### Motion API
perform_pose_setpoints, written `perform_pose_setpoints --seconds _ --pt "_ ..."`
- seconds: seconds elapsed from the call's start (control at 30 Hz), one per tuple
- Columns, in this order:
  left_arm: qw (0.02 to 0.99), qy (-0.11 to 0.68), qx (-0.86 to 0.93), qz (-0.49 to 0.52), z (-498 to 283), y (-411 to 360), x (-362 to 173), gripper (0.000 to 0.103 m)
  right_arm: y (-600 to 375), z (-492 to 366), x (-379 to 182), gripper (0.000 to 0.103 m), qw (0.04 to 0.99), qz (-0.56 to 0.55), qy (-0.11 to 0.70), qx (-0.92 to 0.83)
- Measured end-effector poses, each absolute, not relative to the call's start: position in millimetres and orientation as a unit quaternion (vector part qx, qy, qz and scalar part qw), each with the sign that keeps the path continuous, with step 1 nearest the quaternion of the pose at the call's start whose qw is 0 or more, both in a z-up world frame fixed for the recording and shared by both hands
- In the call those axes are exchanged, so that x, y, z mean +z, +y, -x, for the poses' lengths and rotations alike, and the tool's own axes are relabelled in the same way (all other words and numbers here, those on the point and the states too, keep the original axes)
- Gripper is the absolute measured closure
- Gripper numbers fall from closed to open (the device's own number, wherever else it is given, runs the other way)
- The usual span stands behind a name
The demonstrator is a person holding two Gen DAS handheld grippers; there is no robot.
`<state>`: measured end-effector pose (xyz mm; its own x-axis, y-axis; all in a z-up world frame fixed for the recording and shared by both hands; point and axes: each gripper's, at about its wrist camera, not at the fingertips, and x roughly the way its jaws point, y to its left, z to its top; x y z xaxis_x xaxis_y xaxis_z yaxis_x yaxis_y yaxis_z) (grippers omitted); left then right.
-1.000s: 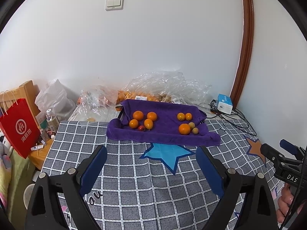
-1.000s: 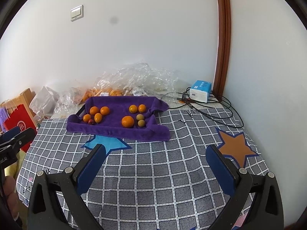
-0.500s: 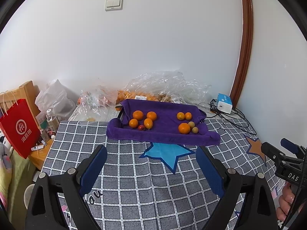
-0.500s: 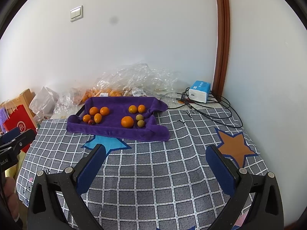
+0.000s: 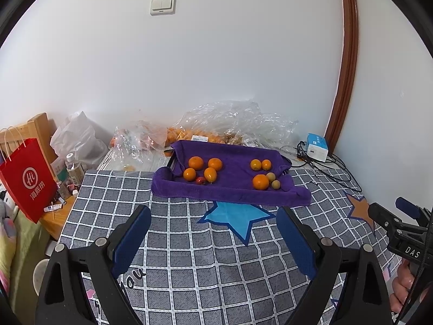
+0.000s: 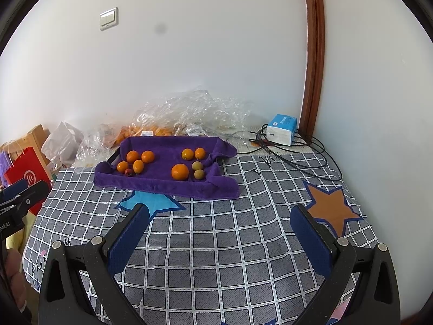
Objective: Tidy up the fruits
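On checked cloth (image 5: 189, 243), fuzzy purple towel (image 5: 232, 189) cradling round oranges (image 5: 261, 182); crinkled plastic bags (image 5: 238, 120) behind; left gripper (image 5: 213, 233) and right gripper (image 6: 219, 233) spread wide, empty

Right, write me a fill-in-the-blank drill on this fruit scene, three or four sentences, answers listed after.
1. The fruits lie on a ____ towel.
2. Both the left gripper and the right gripper are ____ and hold nothing.
3. The single small red fruit lies in the ____ group on the towel, as seen in both views.
4. The star nearest the right gripper is ____.

Answers: purple; open; left; orange
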<state>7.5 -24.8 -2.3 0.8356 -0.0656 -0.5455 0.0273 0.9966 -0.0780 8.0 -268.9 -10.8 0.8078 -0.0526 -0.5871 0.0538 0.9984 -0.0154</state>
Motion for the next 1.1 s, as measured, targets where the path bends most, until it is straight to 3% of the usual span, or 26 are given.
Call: perform_pose_setpoints --seconds 1.1 --pt "0.957 0.288 -0.020 0.038 -12.3 -19.9 -2.2 0.009 -261.4 -13.2 -11.9 0.001 0.951 0.009 0.307 -0.026"
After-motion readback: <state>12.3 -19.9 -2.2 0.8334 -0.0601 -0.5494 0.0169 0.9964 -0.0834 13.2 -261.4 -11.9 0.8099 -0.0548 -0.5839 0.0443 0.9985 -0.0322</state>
